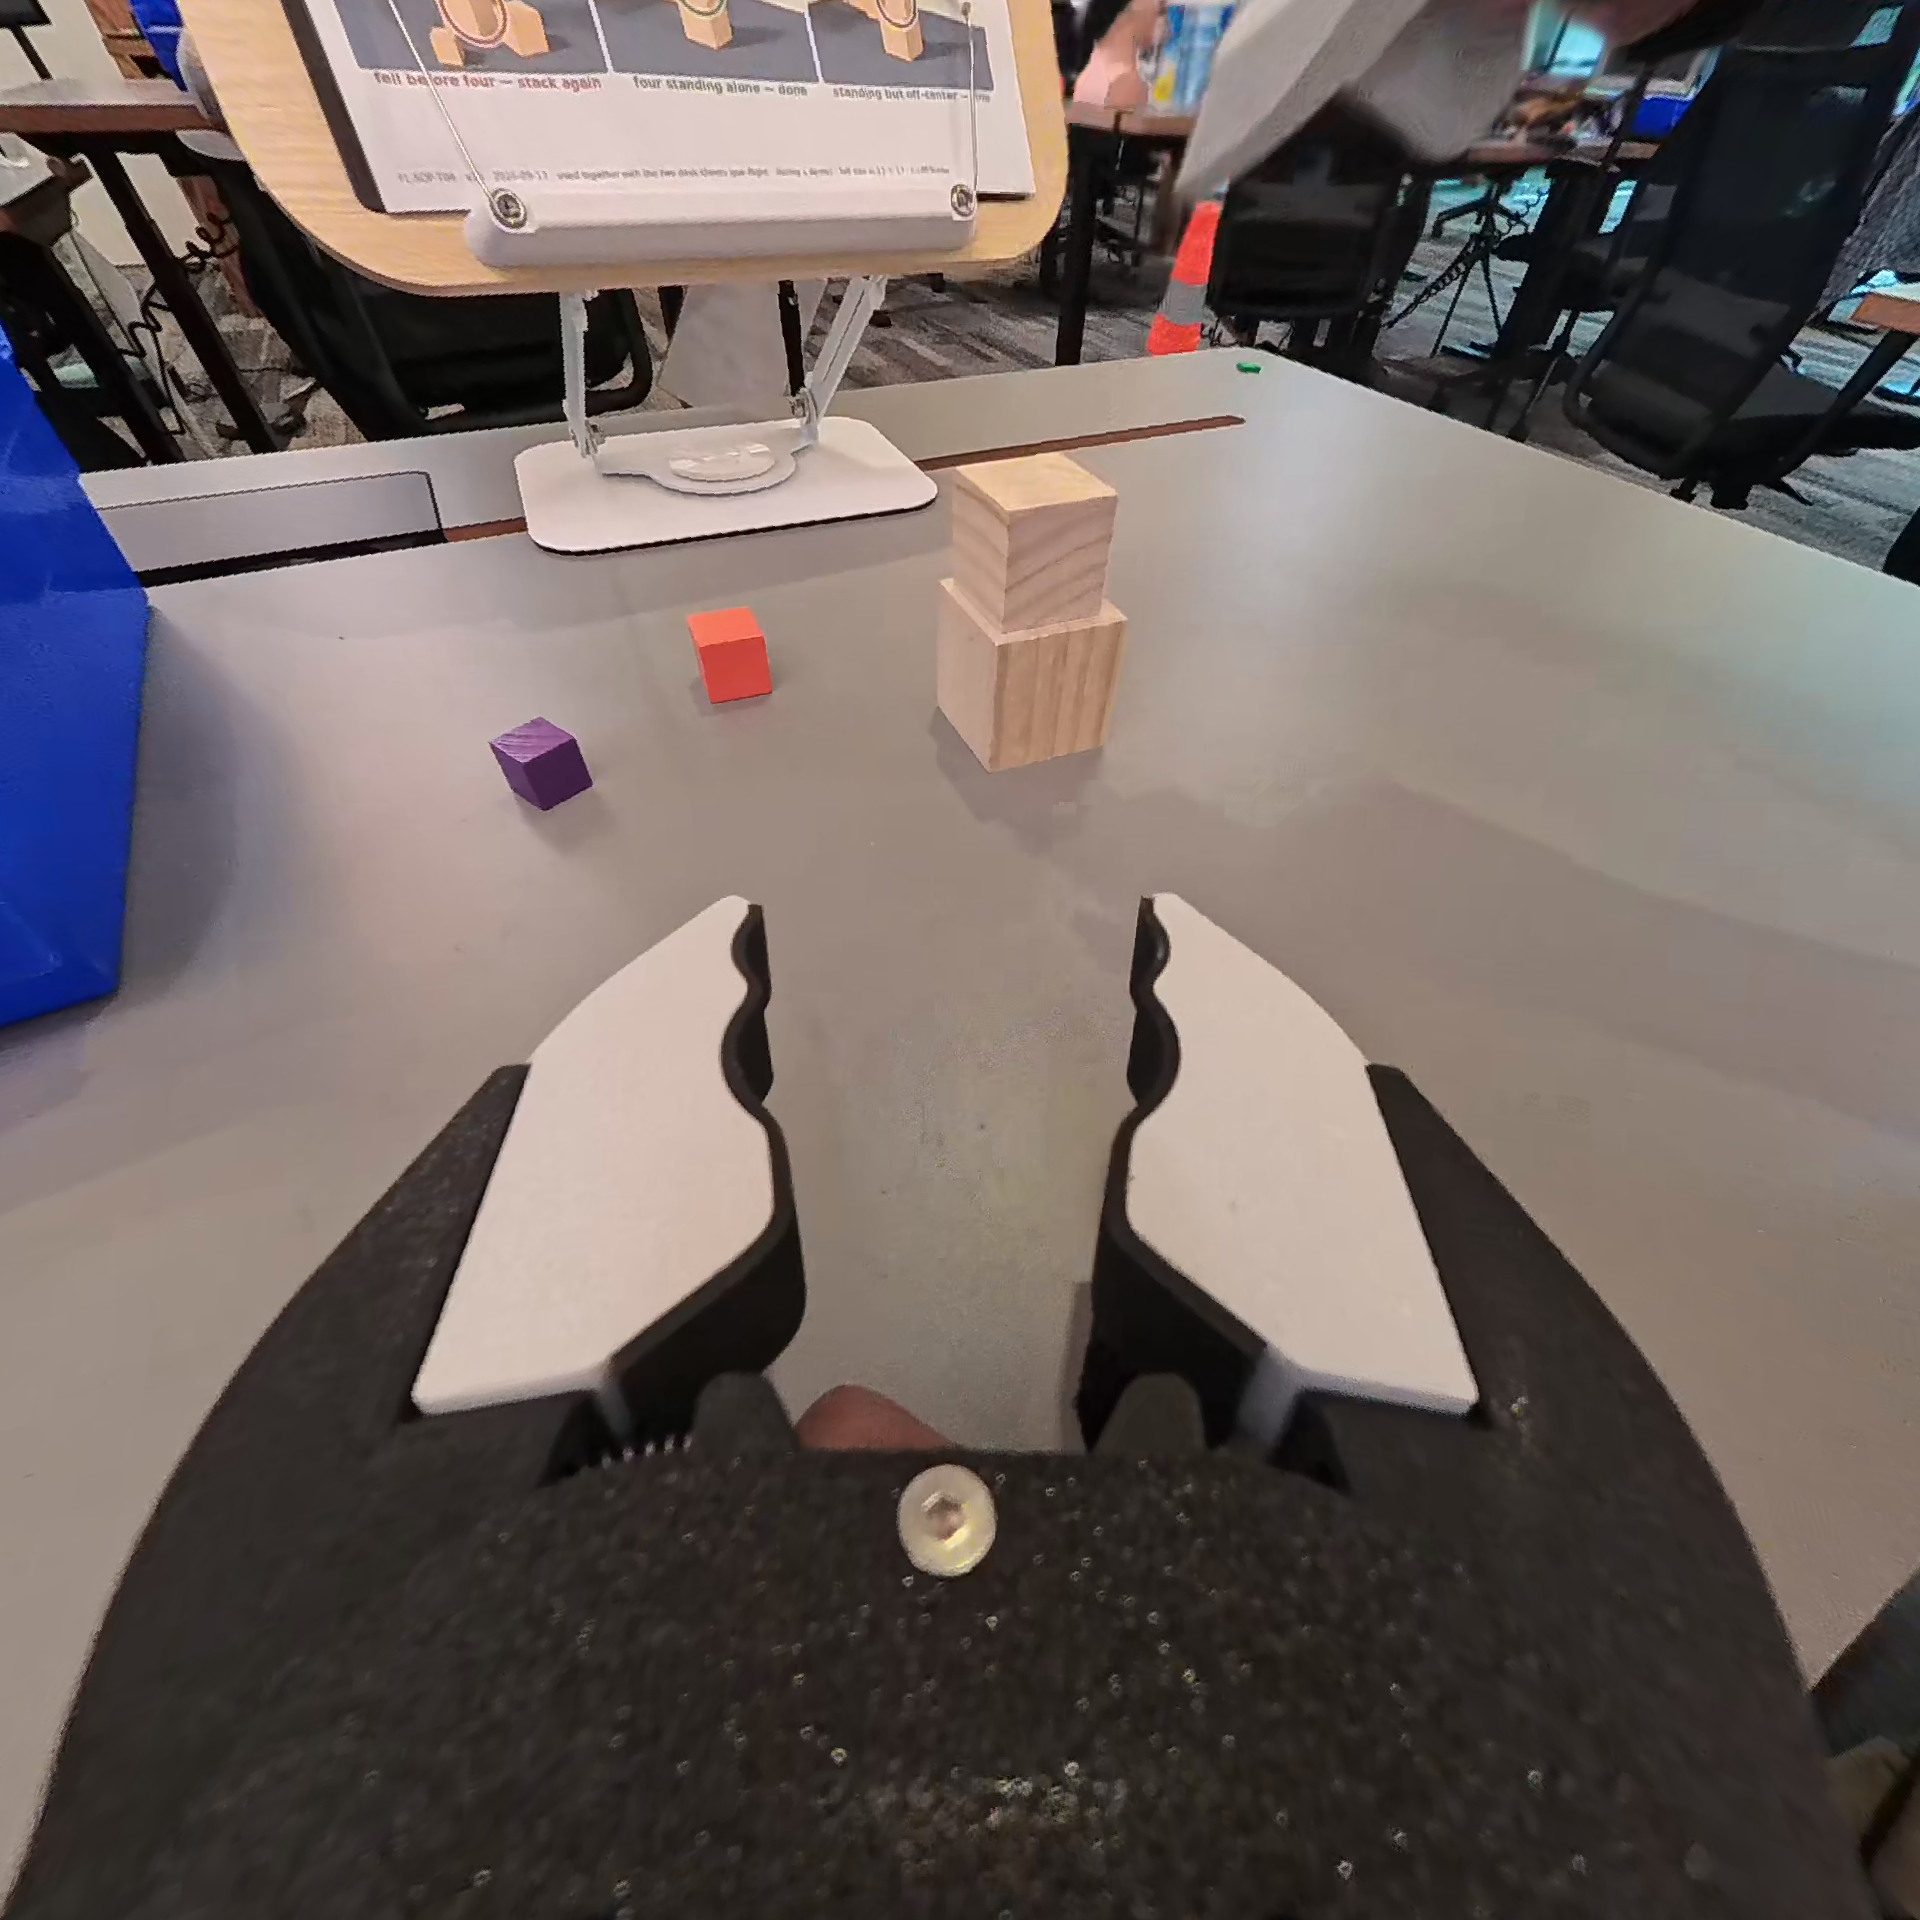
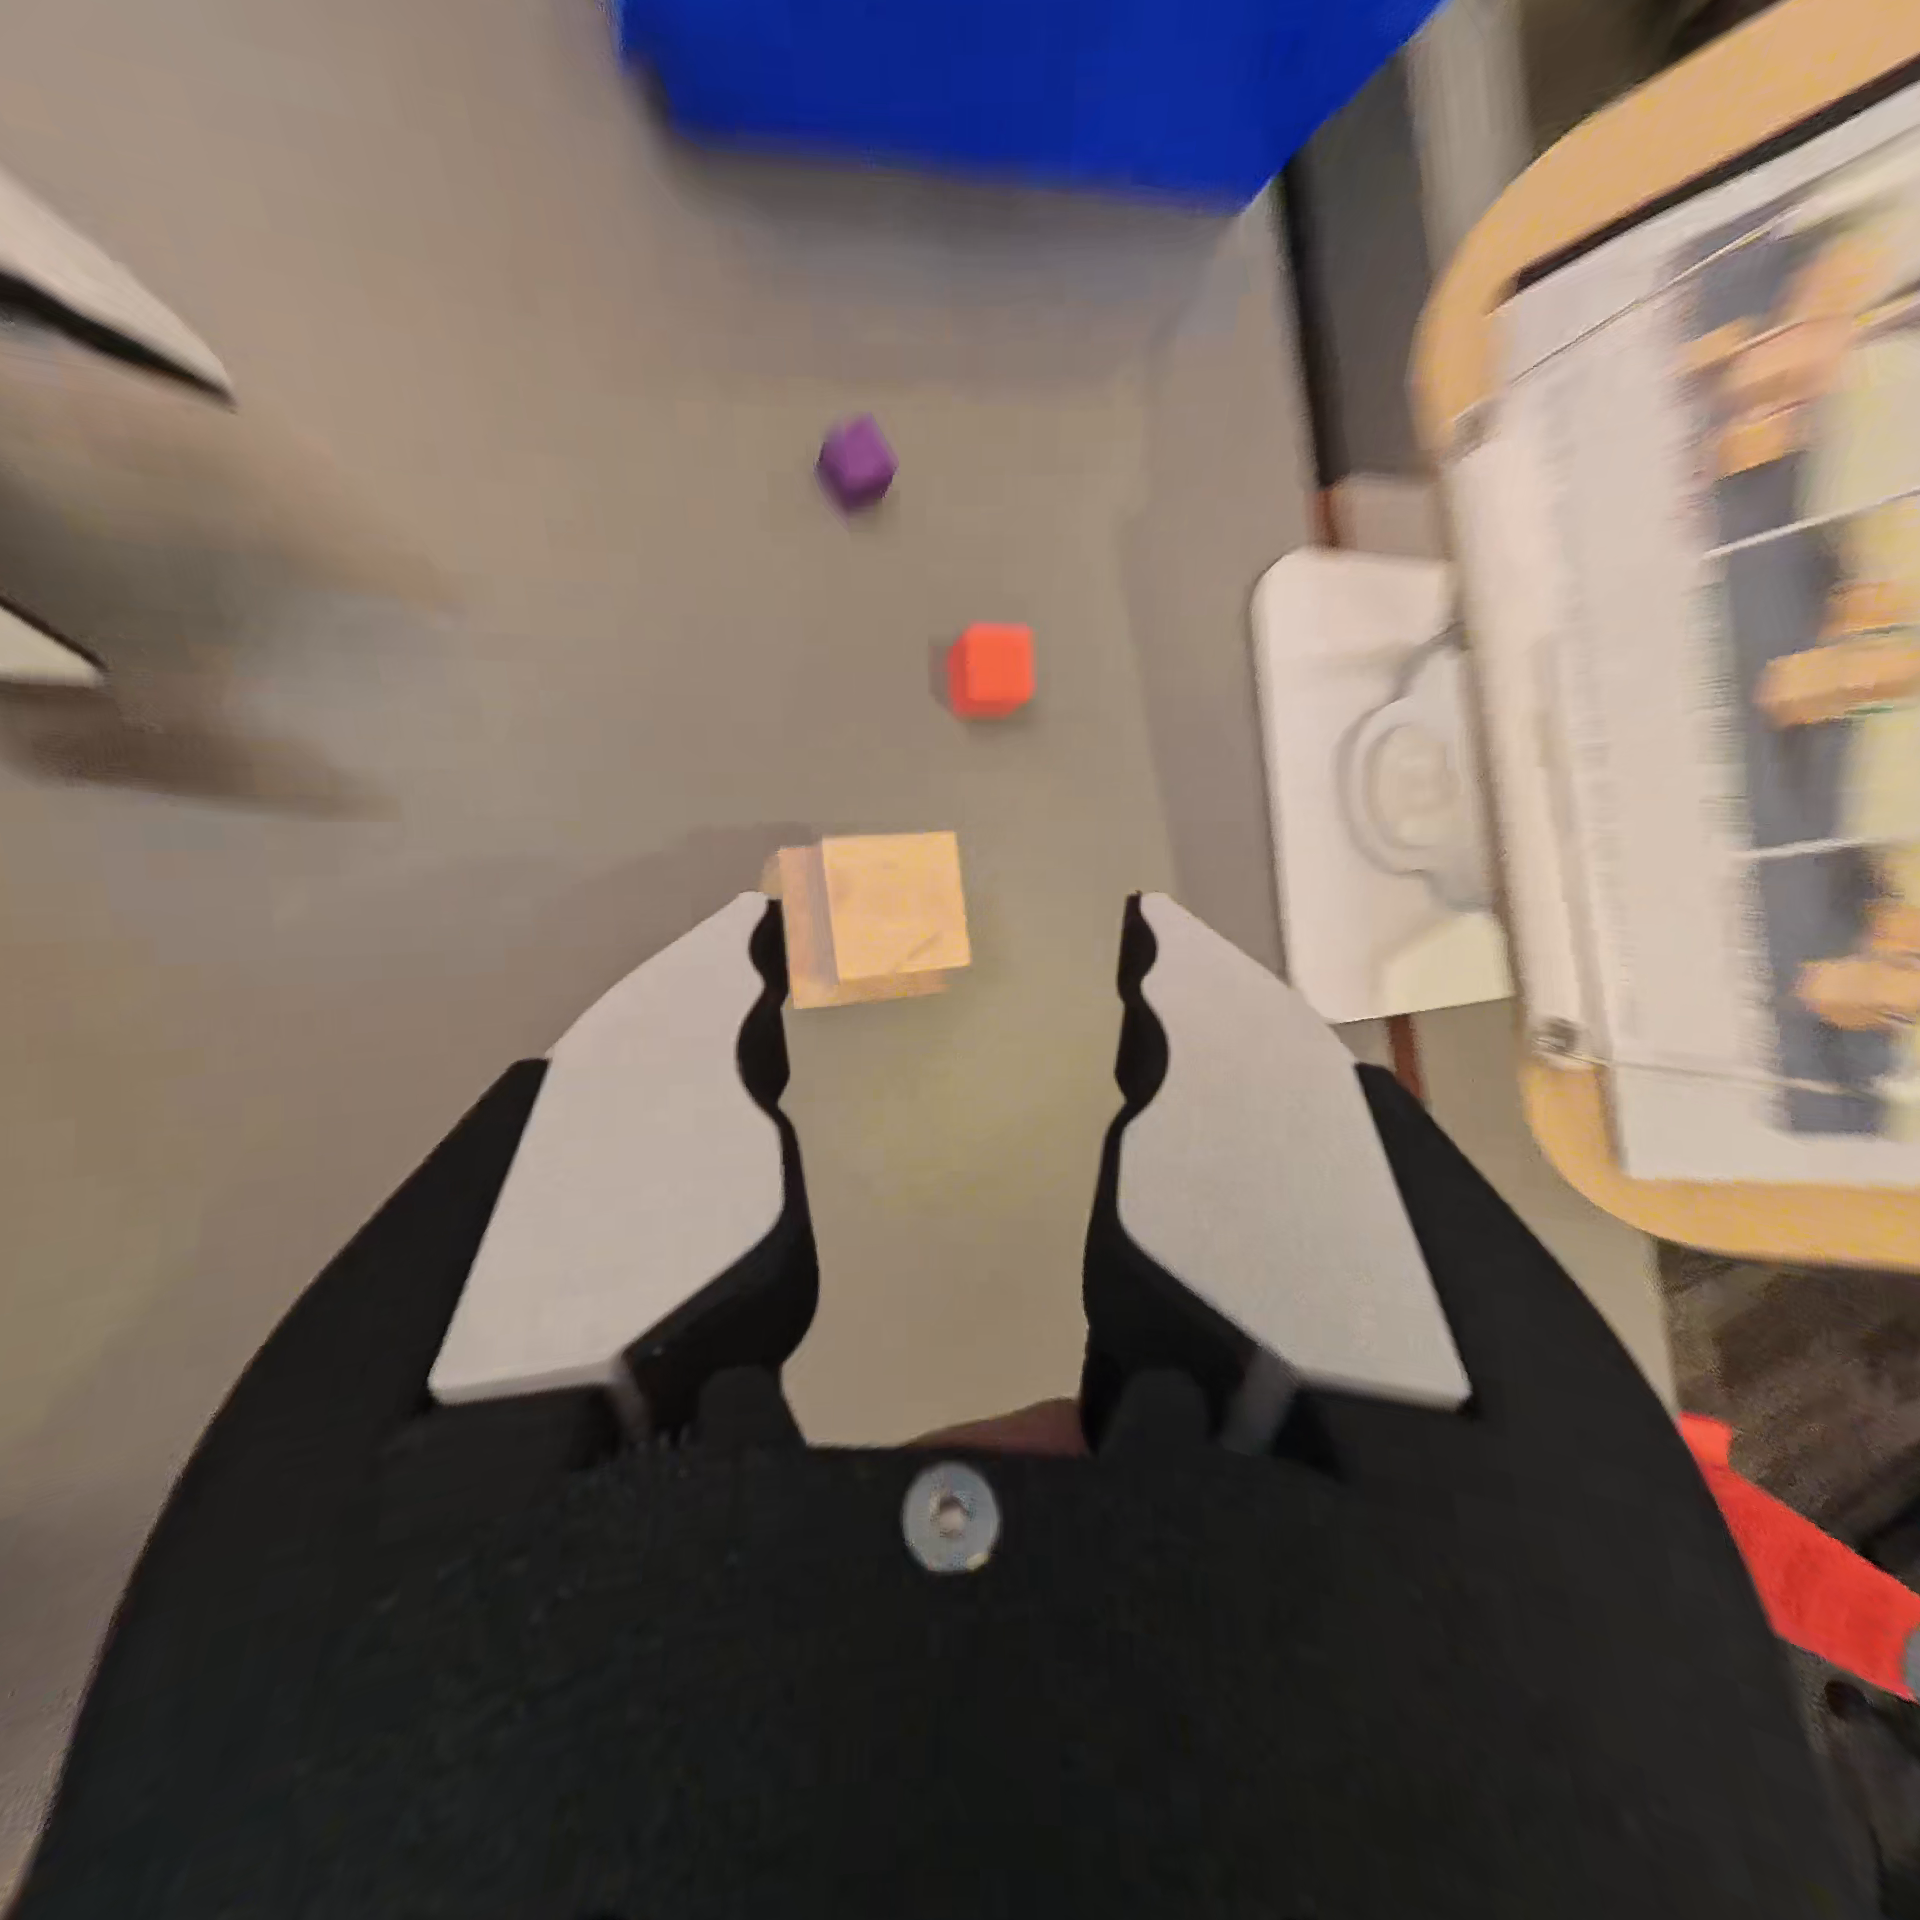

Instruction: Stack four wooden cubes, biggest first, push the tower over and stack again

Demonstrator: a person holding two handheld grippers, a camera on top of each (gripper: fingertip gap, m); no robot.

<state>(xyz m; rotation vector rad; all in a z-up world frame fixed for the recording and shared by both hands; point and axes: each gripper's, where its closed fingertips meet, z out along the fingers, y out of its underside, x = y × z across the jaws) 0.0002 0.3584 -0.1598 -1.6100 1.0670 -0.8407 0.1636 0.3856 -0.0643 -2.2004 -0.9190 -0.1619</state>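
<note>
Two plain wooden cubes stand stacked on the grey table (image 1: 1455, 831): the bigger cube (image 1: 1029, 691) below, the smaller one (image 1: 1034, 540) on top, slightly turned. An orange cube (image 1: 730, 655) and a smaller purple cube (image 1: 540, 764) lie apart to the left. My left gripper (image 1: 948, 914) is open and empty, low over the table, well short of the stack. My right gripper (image 2: 948, 914) is open and empty, high above the stack, looking down on the top cube (image 2: 894, 909); the orange cube (image 2: 992, 670) and purple cube (image 2: 855, 462) lie beyond. The right wrist view is blurred.
A blue bin (image 1: 62, 748) stands at the table's left edge and shows in the right wrist view (image 2: 987, 94). A white stand (image 1: 727, 483) holds a wooden board with an instruction sheet (image 1: 665, 114) behind the cubes. Chairs, desks and an orange cone (image 1: 1184, 281) lie beyond the table.
</note>
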